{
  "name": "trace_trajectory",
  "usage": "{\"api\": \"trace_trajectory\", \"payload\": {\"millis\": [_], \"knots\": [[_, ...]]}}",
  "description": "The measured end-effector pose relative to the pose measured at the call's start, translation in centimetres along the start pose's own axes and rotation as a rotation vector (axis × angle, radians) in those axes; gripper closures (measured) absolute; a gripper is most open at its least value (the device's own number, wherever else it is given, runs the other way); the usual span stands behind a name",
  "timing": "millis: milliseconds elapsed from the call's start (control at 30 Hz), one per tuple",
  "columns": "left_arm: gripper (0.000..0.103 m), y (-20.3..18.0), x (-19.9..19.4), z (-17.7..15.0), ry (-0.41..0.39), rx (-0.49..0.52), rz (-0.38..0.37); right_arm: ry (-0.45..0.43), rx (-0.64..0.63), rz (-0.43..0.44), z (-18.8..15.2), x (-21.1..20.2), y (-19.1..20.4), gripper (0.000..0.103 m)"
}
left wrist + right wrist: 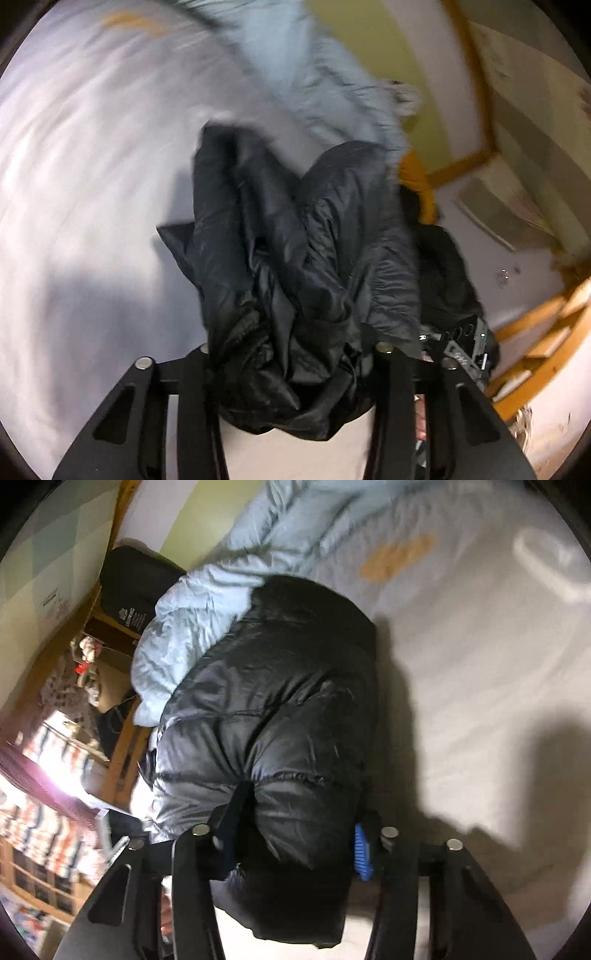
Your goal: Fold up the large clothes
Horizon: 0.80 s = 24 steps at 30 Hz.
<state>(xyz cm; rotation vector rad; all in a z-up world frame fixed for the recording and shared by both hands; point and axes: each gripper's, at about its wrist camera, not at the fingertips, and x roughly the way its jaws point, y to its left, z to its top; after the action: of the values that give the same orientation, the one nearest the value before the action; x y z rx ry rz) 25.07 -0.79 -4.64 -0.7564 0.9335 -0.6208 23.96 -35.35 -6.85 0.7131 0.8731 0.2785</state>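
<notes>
A black puffer jacket (314, 240) lies bunched up on a white bed sheet (92, 184). In the left wrist view my left gripper (291, 354) is shut on a crumpled wad of it, and the fabric fills the gap between the fingers. In the right wrist view the same jacket (266, 701) shows its quilted side. My right gripper (295, 838) is shut on its near edge, with the blue pad (362, 853) pressed into the padding. The jacket's underside is hidden.
A light blue duvet (192, 627) is heaped behind the jacket along the wall side of the sheet (461, 664). An orange cloth (417, 181) and a wooden bed frame (476, 74) lie to the right. A black bag (133, 587) and cluttered shelves (48, 830) stand beside the bed.
</notes>
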Motion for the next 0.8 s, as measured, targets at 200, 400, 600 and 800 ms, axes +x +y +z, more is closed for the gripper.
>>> {"api": "trace_trajectory", "payload": {"millis": [200, 400, 600, 800], "knots": [[0.065, -9.5, 4.2, 1.4, -0.012, 0.155, -0.098, -0.192, -0.103, -0.096, 3.3, -10.1, 1.9, 0.055], [0.064, -18.6, 13.3, 0.9, 0.048, 0.294, -0.216, -0.345, -0.127, -0.197, 7.0, -21.1, -1.3, 0.054], [0.064, -24.0, 23.9, -0.9, 0.150, 0.378, -0.260, -0.432, -0.064, -0.326, 9.2, -28.0, -8.7, 0.054], [0.064, -26.4, 33.2, -3.0, 0.232, 0.474, -0.188, -0.475, 0.033, -0.409, 10.7, -29.5, -16.9, 0.054]]}}
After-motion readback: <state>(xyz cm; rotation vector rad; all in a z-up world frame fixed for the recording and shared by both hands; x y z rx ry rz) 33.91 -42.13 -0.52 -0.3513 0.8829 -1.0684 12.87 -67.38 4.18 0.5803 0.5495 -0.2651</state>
